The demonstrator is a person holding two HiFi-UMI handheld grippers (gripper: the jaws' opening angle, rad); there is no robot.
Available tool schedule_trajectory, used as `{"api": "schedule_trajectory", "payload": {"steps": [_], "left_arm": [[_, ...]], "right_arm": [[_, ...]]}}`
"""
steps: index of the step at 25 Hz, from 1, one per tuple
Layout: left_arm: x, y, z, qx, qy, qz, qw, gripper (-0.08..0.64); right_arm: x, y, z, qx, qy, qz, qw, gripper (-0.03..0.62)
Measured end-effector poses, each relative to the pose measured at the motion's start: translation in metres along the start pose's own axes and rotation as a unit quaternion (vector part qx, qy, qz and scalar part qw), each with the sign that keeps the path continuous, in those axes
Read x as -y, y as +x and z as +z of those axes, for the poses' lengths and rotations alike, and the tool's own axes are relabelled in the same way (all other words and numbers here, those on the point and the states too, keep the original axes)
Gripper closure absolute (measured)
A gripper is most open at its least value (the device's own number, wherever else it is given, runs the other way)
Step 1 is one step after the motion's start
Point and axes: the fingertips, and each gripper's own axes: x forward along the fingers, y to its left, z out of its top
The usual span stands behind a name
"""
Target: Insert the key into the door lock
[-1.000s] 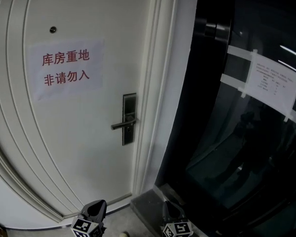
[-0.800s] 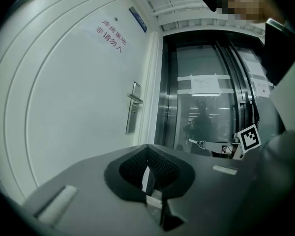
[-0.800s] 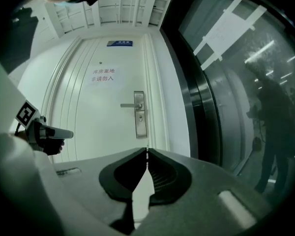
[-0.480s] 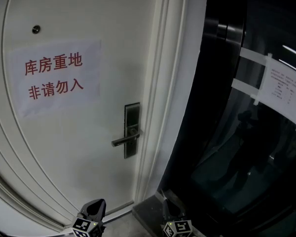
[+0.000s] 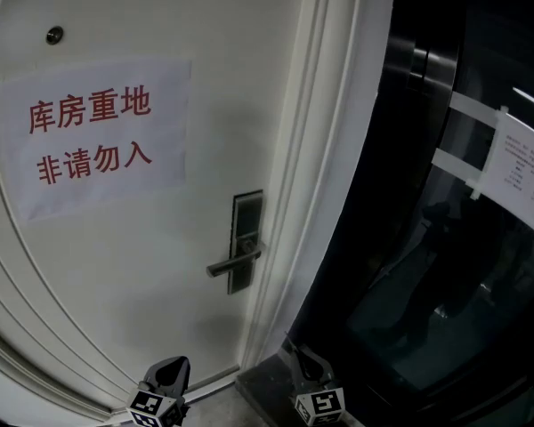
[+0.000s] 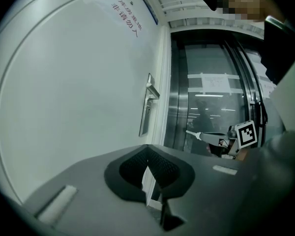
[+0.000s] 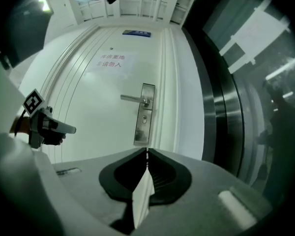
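Fingers [image 7: 164, 173] together, key indiscernible between

A white moulded frame [image 5: 294, 194] stands beside a dark glass wall [image 5: 409, 327] (glossy enough to mirror strip lights), which is set in brushed steel posts [image 7: 221, 109]. A printed paper sheet [image 5: 525, 167] is fixed to the glass with white tape strips [image 5: 470, 109]. Overhead is a white slatted ceiling [image 7: 152, 1]. At the foot of the glass lies a dark grey floor slab [image 5: 265, 387].
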Motion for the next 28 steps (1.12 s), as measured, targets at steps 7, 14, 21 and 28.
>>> {"api": "schedule_trajectory", "payload": {"steps": [7,14,21,28], "left_arm": [[-0.016,-0.002,0.003,0.003,-0.002,0.017,0.9998,0.557],[-0.026,-0.005,0.004,0.008,-0.005,0.043,0.9990,0.557],[-0.030,-0.006,0.002,0.011,-0.007,0.063,0.9979,0.557],[-0.032,-0.012,-0.002,0.010,-0.011,0.080,0.9967,0.557]], "right_arm": [[-0.005,0.042,0.030,0.019,-0.102,0.037,0.994,0.581],[-0.007,0.081,0.042,0.030,-0.172,0.064,0.983,0.581],[-0.010,0.109,0.063,0.041,-0.225,0.088,0.970,0.581],[-0.012,0.133,0.072,0.053,-0.240,0.097,0.965,0.581]]}}
